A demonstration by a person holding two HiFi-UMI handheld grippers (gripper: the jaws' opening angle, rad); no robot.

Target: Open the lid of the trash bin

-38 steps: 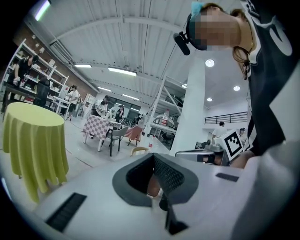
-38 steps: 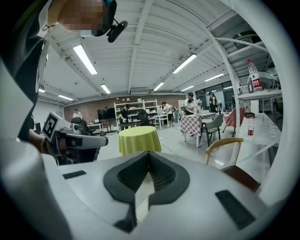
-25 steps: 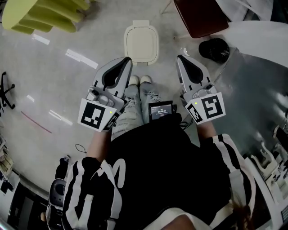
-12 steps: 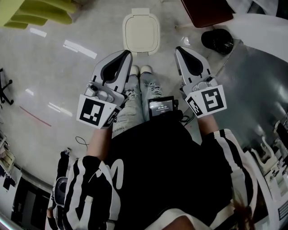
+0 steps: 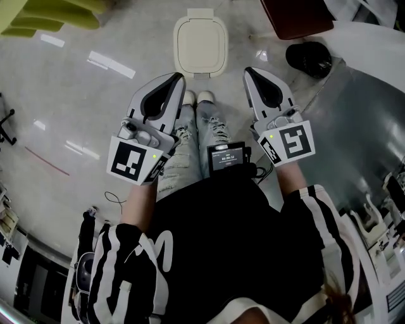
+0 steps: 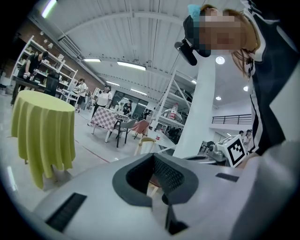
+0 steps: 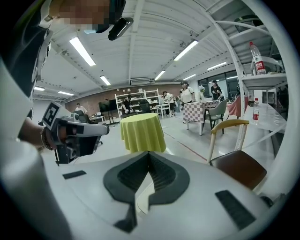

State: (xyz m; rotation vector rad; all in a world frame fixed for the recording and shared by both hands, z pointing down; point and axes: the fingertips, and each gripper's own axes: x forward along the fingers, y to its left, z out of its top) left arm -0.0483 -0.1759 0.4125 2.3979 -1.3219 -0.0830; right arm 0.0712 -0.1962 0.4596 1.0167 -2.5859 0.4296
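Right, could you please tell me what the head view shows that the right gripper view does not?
Only the head view shows the bin whole on the floor with its lid closed, the shoes just short of it and the waist screen. Only the right gripper view shows ceiling lights, distant people and a bottle on a shelf. A cream sliver behind the right gripper's tips may be the bin; I cannot tell. Both show the left gripper, the brown chair and the yellow table.
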